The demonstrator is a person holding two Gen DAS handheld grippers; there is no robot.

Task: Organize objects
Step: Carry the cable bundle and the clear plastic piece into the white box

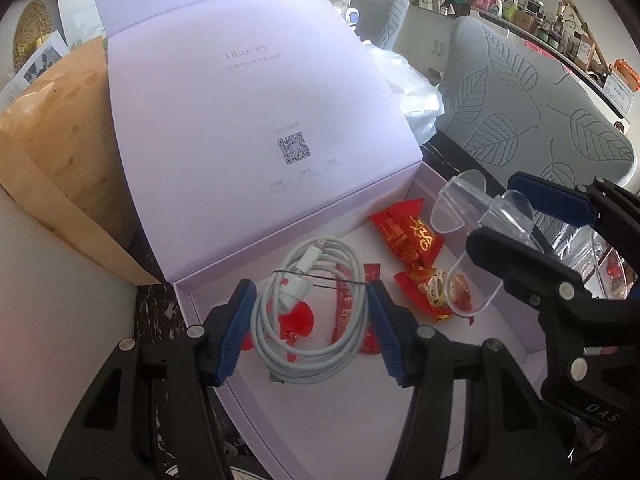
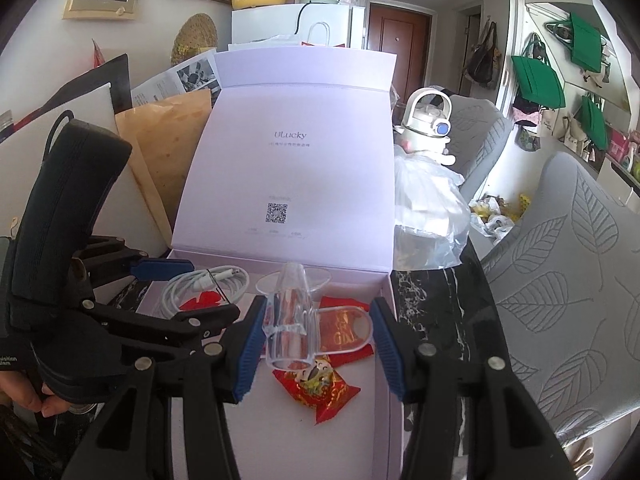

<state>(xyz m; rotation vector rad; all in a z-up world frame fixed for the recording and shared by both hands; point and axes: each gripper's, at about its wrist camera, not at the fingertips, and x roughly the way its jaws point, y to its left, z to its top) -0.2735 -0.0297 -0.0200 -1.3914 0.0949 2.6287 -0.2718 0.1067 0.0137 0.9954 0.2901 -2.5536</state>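
A brown paper bag (image 1: 60,152) leans at the far left, against the raised lid (image 1: 248,120) of an open lilac box (image 1: 496,344). The left gripper (image 1: 310,330) hangs over the box's near left part, its jaws spread with nothing pinched between them. Under it, on the box floor, lies a coiled white cable (image 1: 308,320) over red cut-outs and a red sachet (image 1: 346,316). Further right in the box lie red candy packets (image 1: 408,236), one with gold print. Above those packets the right gripper (image 2: 318,346) holds a clear plastic piece (image 2: 290,328): the piece sits between the blue pads (image 2: 250,344), against the left one, but I cannot tell whether the right pad presses on it. Right of the box sit a clear plastic bag (image 2: 430,216) and a white bottle (image 2: 428,124) on the dark marbled table (image 2: 436,312), then grey chairs (image 2: 580,280) with a leaf pattern.
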